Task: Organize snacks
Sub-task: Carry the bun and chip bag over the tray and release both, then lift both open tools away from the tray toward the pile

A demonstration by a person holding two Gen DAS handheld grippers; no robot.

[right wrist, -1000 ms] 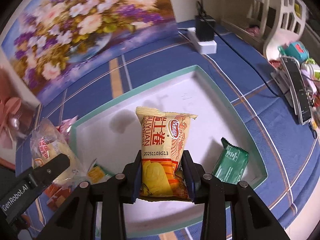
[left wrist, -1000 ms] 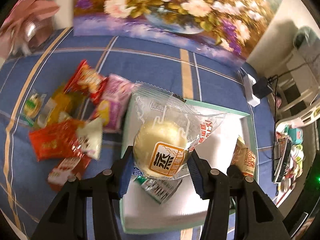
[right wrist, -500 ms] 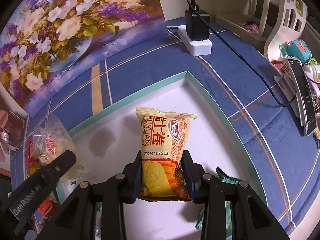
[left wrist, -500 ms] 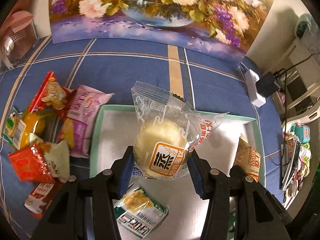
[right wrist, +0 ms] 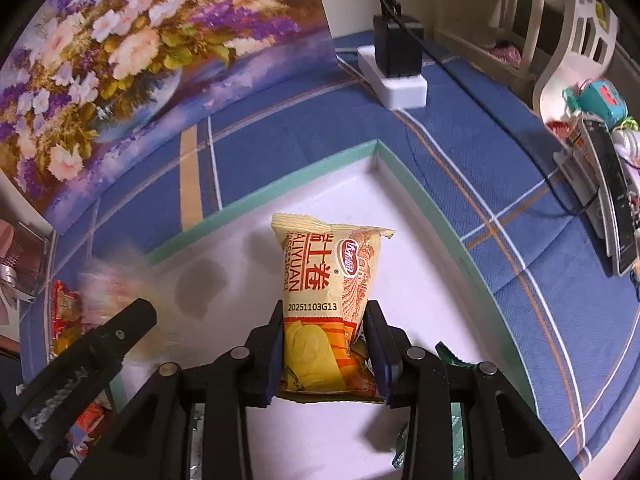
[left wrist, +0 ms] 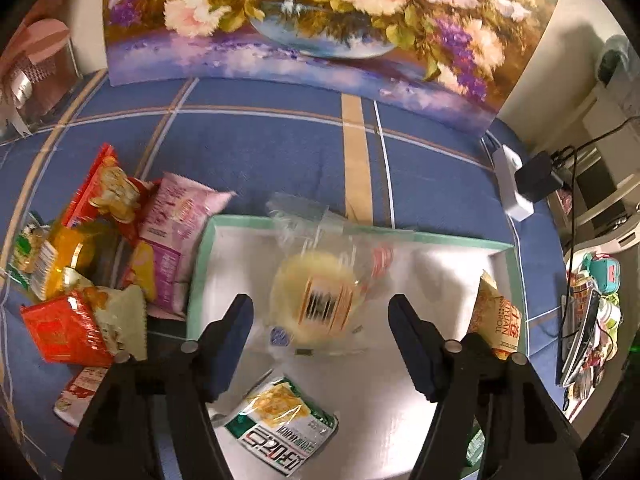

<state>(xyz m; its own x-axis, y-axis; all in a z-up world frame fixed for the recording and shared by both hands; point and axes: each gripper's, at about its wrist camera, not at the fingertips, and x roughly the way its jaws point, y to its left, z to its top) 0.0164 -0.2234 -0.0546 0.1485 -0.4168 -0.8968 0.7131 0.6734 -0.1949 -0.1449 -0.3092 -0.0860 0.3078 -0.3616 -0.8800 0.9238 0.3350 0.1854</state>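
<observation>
My left gripper (left wrist: 320, 320) is open above the white tray with a green rim (left wrist: 344, 226). The clear-wrapped yellow bun (left wrist: 316, 296) is blurred between and below its fingers, free of them, over the tray floor. A green and white snack packet (left wrist: 280, 424) lies in the tray near the left gripper. My right gripper (right wrist: 326, 332) is shut on a yellow and orange egg-roll packet (right wrist: 326, 276), held upright over the tray's far right corner (right wrist: 376, 148). That packet also shows in the left wrist view (left wrist: 498, 316).
A pile of snack packets (left wrist: 100, 264) lies on the blue checked cloth left of the tray. A flower painting (left wrist: 312, 20) stands at the back. A power strip with a black adapter (right wrist: 398, 64) lies beyond the tray. Clutter (right wrist: 600, 152) sits at the right.
My left gripper has opened and let go of the bun, which is dropping into the tray. My right gripper has moved forward toward the tray's far corner with its packet.
</observation>
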